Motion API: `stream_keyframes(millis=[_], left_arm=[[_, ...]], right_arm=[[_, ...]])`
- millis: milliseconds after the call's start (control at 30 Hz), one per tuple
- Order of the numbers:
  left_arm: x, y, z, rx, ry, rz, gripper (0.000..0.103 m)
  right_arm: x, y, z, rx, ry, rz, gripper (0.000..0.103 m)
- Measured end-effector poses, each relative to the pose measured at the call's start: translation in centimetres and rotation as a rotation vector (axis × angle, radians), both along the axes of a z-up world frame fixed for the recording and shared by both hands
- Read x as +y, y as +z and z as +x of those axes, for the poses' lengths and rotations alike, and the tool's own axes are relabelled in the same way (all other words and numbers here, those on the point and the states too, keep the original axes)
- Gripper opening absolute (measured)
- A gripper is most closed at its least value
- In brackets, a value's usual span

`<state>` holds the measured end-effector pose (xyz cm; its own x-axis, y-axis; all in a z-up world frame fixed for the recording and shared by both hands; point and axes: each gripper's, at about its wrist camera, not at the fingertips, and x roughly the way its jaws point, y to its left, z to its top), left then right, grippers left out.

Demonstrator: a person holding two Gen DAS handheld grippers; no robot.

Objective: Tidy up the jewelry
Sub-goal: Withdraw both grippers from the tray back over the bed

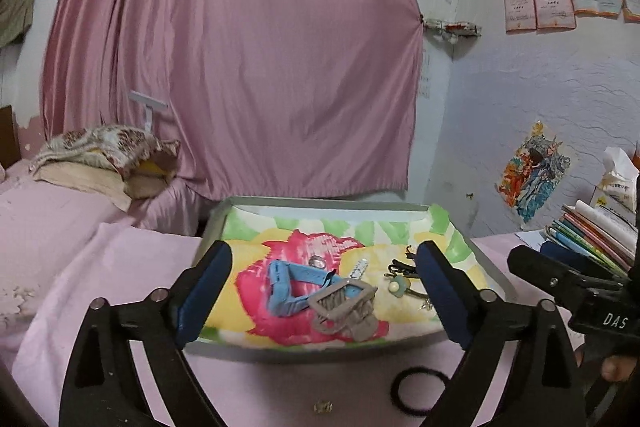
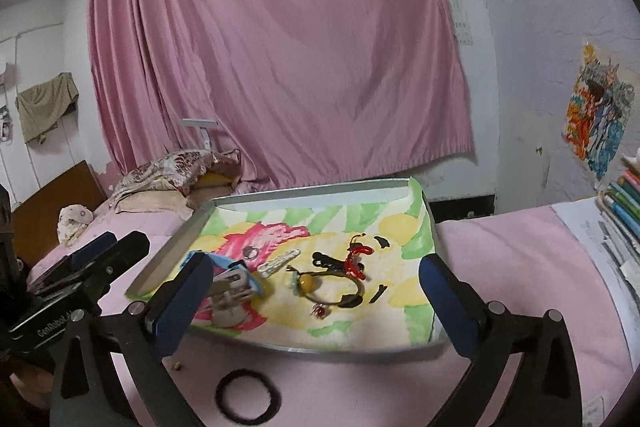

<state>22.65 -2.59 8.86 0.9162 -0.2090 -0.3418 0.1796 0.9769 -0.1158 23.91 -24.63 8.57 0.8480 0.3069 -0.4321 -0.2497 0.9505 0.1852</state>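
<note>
1. While both grippers hang over the near edge of the tray [image 1: 208,227], neither one has hold of anything. The left gripper [image 1: 324,291] has its blue pads spread wide, and so does the right gripper [image 2: 316,299].
2. That tray is a shallow grey box lined with a painted cloth [image 2: 360,323] in pink, yellow and green, sitting on a pink-covered table [image 2: 520,267].
3. Jewelry is all lying loose on the cloth. Toward its left there's a blue watch strap [image 1: 288,283] with a grey comb-like clip [image 1: 344,307] lying over its end.
4. Just behind those sit a small ring [image 1: 317,260] and a white hair clip [image 1: 358,269].
5. Toward the right side, a bangle with a yellow bead [image 2: 308,283] lies next to a red beaded piece [image 2: 358,259] and some dark little hairpins [image 2: 326,261].
6. Outside the tray, on the table right in front of the grippers, is a black hair tie [image 2: 246,399], plus a tiny gold thing [image 1: 322,406] I can't make out.
7. Books [image 1: 592,235] are stacked at the right edge, and a pink curtain [image 1: 240,47] covers the back wall.
</note>
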Motion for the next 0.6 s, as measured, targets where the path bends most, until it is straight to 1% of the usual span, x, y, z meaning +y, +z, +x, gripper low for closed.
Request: stream_keyframes(millis=[67, 267, 333, 400, 600], left_arm=[[0.5, 0.0, -1.2, -0.016, 0.009, -0.004, 0.095], [1.8, 0.2, -4.5, -0.056, 0.021, -0.026, 0.095], [2.0, 0.1, -5.8, -0.07, 0.028, -0.019, 0.095], [2.4, 0.0, -6.6, -0.076, 0.034, -0.009, 0.097], [3.3, -1.0, -9.0, -0.082, 0.055, -0.004, 0.098]], right_arm=[[0.2, 0.1, -1.3, -0.021, -0.005, -0.005, 0.103], [0.4, 0.1, -4.4, -0.088, -0.03, -0.014, 0.103], [0.4, 0.1, -5.7, -0.118, -0.039, -0.027, 0.103], [0.6, -0.1, -6.7, -0.135, -0.044, -0.034, 0.103], [1.2, -0.9, -9.0, -0.178, -0.052, -0.053, 0.103]])
